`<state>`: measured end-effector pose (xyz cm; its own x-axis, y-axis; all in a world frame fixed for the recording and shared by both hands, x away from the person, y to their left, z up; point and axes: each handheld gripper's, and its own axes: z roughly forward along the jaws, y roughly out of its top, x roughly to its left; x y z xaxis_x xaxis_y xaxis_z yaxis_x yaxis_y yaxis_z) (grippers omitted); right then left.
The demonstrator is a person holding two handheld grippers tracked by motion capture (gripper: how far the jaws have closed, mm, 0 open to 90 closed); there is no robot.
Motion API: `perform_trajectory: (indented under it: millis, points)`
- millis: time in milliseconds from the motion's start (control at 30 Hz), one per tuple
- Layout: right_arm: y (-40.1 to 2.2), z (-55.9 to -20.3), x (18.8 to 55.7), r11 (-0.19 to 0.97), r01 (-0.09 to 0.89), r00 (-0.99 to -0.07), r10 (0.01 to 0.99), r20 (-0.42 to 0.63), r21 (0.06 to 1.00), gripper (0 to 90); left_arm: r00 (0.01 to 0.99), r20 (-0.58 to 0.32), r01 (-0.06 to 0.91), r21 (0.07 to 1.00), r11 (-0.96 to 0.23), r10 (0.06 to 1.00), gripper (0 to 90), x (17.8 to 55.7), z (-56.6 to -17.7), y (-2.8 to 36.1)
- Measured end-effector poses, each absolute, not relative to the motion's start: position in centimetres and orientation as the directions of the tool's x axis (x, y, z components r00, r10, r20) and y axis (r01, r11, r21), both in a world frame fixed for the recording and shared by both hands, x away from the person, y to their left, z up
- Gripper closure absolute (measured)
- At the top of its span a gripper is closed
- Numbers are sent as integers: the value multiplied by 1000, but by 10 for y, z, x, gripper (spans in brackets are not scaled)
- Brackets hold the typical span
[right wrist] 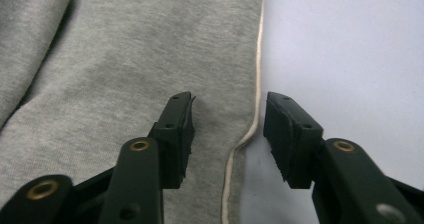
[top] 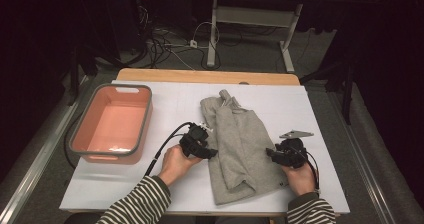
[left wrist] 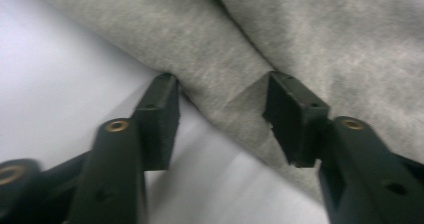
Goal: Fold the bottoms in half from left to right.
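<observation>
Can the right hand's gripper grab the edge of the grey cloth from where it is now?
Probably yes. The right gripper has its jaws open, one over the grey cloth and one over the white table, with the cloth's pale edge running between them. Nothing lies in the way.

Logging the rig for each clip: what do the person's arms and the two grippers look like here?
Both sleeves are long, striped dark and light. The left gripper is black, and a black cable loops from it. The right gripper is black too, with a grey three-cornered plate. Close up, the black jaws end in blocky pads and carry brass-coloured rivets.
</observation>
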<state>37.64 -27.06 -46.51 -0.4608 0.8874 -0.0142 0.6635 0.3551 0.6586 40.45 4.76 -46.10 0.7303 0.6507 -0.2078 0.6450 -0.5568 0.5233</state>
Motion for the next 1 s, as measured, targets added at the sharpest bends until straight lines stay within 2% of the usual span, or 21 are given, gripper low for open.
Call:
perform_trajectory:
  millis: [67,233,300,333,367,567,1000]
  points:
    - [-270,-465,376,353,664,-459,888,-13,659,586,737,-210,639,527,-561,643,535,403,-462,46]
    - [-270,-466,373,350,664,-473,881,9,661,732,752,-205,624,529,-576,626,668,400,-462,41]
    - [-268,-466,372,352,667,-480,877,17,657,776,753,-213,626,526,-576,623,756,400,-462,41]
    - [-268,-466,372,355,668,-482,876,17,654,792,756,-252,633,516,-577,604,800,402,-463,43]
    - [-267,-465,372,359,667,-486,874,17,653,801,756,-252,633,516,-577,604,817,402,-463,43]
    - [-266,-465,371,373,664,-498,867,11,648,842,767,-252,623,513,-591,590,839,404,-462,43]
    - [-255,-460,360,400,657,-547,836,39,639,845,765,-279,631,506,-588,581,843,404,-453,61]
